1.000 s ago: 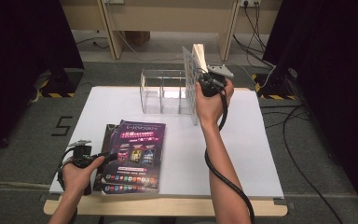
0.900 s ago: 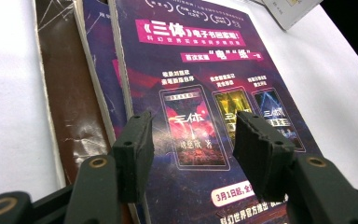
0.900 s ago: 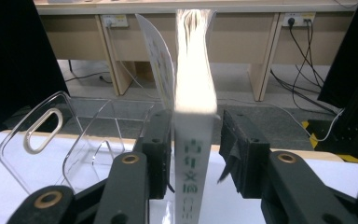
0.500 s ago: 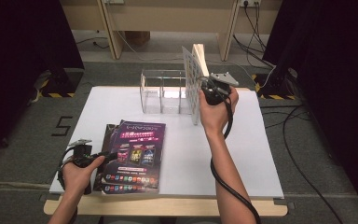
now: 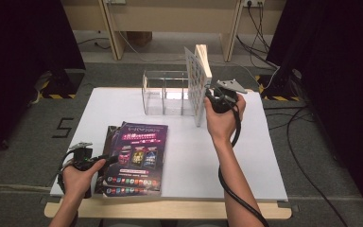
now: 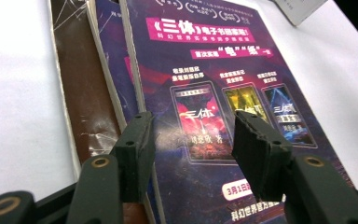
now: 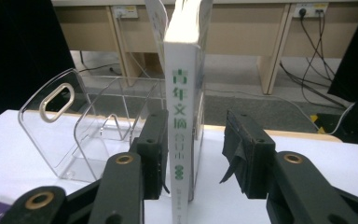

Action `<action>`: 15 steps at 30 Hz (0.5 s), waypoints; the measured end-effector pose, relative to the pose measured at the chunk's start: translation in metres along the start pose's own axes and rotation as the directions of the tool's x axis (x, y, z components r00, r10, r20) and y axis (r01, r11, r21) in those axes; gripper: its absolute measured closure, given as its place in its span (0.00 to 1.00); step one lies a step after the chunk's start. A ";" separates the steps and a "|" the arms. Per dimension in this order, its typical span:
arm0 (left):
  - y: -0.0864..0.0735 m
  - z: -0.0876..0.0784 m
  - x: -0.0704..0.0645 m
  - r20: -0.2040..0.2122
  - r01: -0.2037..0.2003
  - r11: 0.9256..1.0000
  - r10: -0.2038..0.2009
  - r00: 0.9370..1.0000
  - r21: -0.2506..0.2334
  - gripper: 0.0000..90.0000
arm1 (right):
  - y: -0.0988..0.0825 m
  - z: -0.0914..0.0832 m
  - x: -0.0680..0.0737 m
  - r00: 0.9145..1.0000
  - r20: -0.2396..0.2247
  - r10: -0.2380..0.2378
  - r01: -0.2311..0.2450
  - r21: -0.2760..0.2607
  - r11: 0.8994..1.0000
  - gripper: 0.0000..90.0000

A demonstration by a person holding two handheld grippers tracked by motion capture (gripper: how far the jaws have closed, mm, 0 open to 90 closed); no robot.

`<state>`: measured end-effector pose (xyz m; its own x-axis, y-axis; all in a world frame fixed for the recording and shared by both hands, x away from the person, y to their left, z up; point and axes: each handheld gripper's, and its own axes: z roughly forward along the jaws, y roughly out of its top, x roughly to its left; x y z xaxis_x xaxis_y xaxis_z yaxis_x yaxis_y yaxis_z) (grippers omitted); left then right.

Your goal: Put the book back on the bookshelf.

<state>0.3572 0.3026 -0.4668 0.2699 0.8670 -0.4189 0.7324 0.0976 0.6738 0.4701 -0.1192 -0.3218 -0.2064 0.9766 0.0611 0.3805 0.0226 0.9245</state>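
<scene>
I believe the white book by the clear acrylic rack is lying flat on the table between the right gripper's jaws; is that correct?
Not quite: the white book stands upright on its edge, spine toward the camera, rather than lying flat. The right gripper view shows this. It is indeed beside the clear acrylic rack and between the jaws of the right gripper, which have just been opening and stand apart from it.

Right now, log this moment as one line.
right gripper: jaws opening, book upright between | left gripper: open over magazines | rack: empty
</scene>
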 end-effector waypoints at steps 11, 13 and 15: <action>0.000 0.003 0.000 0.004 -0.002 1.000 0.002 1.000 0.022 0.60 | -0.014 -0.007 -0.008 0.999 -0.037 0.013 -0.011 0.033 0.999 0.65; 0.000 0.004 0.000 0.002 -0.005 1.000 0.005 1.000 0.024 0.60 | -0.018 -0.007 -0.009 0.999 -0.039 0.013 -0.012 0.039 0.999 0.65; 0.001 0.005 0.000 0.002 -0.008 1.000 0.008 1.000 0.023 0.62 | -0.024 -0.009 -0.010 0.999 -0.050 0.016 -0.013 0.055 0.998 0.65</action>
<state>0.3612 0.3006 -0.4693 0.2772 0.8667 -0.4147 0.7445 0.0791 0.6629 0.4550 -0.1311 -0.3415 -0.2453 0.9649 0.0941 0.4323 0.0220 0.9014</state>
